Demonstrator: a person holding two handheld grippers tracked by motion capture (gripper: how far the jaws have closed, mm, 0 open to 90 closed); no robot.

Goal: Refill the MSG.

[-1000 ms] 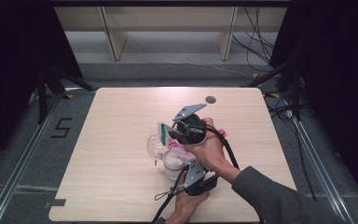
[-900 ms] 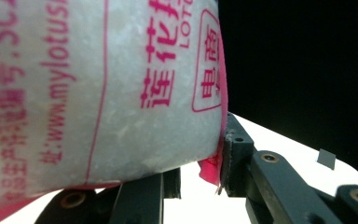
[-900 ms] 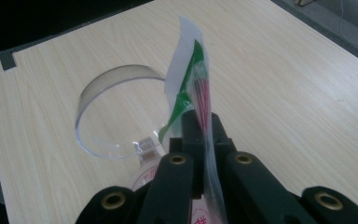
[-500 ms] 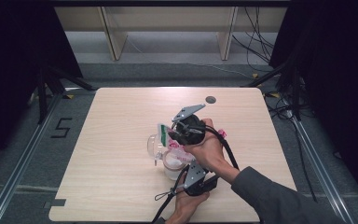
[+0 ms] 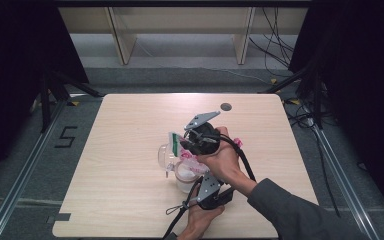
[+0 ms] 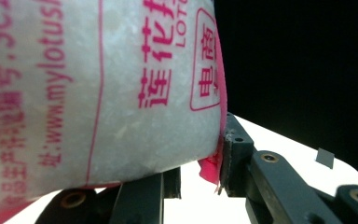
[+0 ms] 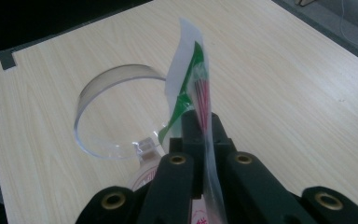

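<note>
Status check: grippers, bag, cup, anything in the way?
Right gripper shut on bag's top edge. Left gripper clamps bag body. Clear cup on table, beside the bag. Nothing in the way.

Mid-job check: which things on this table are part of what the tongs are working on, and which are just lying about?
In the job:
- bag of white granules, gripped low by the left tongs
- bag's top edge, pinched by the right tongs
- clear plastic cup, below the bag

Lying about:
- dark round spot on the table
- cables on the floor
</note>
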